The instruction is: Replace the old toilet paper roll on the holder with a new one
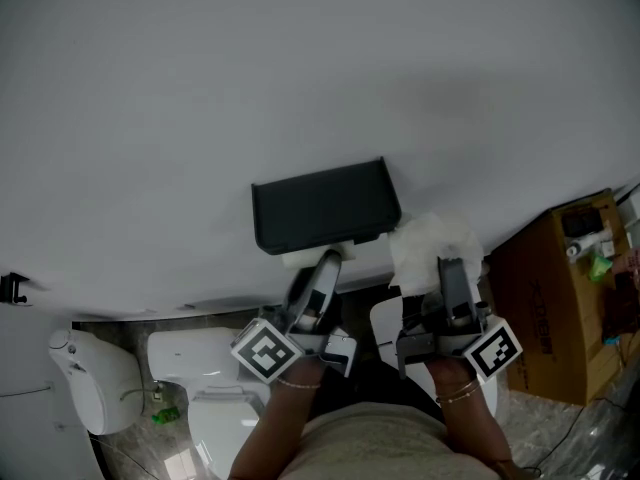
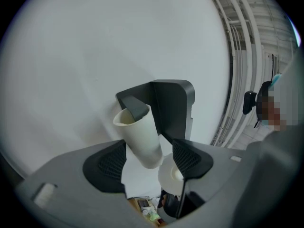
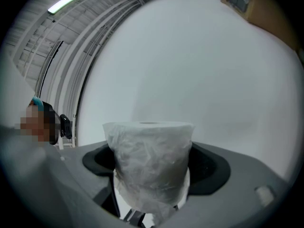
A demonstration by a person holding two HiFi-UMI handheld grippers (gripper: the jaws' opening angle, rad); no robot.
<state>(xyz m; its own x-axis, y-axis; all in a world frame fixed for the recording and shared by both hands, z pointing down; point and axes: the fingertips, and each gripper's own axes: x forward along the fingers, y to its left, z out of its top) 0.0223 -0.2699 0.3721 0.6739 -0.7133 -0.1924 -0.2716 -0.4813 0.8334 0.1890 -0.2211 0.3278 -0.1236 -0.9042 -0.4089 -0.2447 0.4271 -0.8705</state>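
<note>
The likeliest slip is on the left. The left gripper (image 2: 149,159) has its jaws apart around the lower end of the old cardboard tube (image 2: 140,134), with a gap on both sides of the tube, so nothing seems to clamp it. The tube hangs tilted just below the holder (image 1: 325,206), its upper mouth hooked over the holder's dark arm. If it is pulled away before the jaws close, it could slide off and drop towards the floor beneath the holder. A squeeze that is too hard could crush the thin card.

To the right of the holder and slightly lower, the right gripper (image 1: 451,278) is clamped on the new roll (image 3: 149,160), which stands upright in crinkled clear wrap. The film is slick and the roll soft, so it may creep in the grip. The wrap will also have to come off at some point.

Both forearms, the left (image 1: 280,418) and the right (image 1: 470,418), reach up towards the wall. The grippers point at the holder side by side, close together.
</note>
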